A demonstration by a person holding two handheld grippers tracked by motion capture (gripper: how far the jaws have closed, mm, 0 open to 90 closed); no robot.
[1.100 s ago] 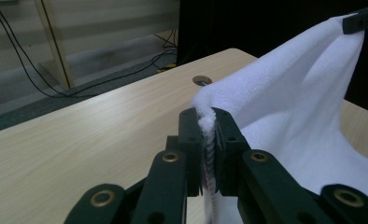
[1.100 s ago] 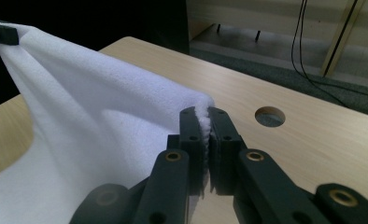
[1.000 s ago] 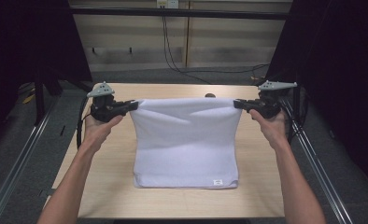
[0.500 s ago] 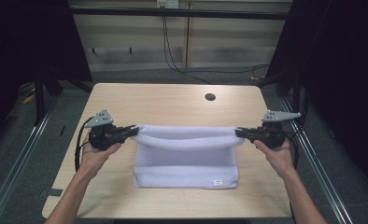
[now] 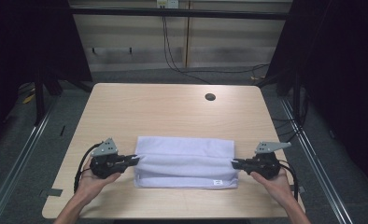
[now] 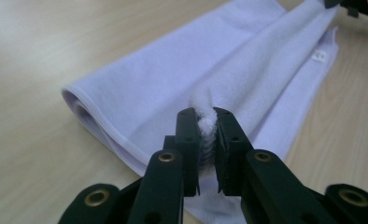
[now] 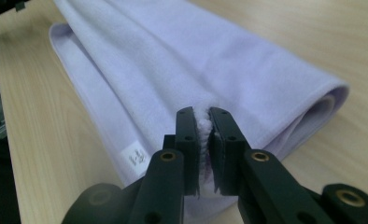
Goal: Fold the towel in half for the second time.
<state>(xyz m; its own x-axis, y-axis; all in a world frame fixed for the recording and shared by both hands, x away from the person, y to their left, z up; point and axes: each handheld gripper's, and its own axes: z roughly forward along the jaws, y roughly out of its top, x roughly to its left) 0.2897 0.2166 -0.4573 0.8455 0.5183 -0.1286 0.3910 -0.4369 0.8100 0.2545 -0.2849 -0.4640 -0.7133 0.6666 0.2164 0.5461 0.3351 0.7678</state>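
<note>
High view: both hand-held grippers pinch folded towel [image 5: 184, 161] ends.

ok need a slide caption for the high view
Left gripper and right gripper each pinch an end of a folded lavender towel on a wooden table.

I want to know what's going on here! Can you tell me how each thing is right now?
Towel: folded over on itself, lying on the table, both ends pinched.
Left gripper: shut on the towel's left end.
Right gripper: shut on the towel's right end.
Towel label: facing up, near the front right corner.
Table: bare wood beyond the towel, with a small round hole.
</note>
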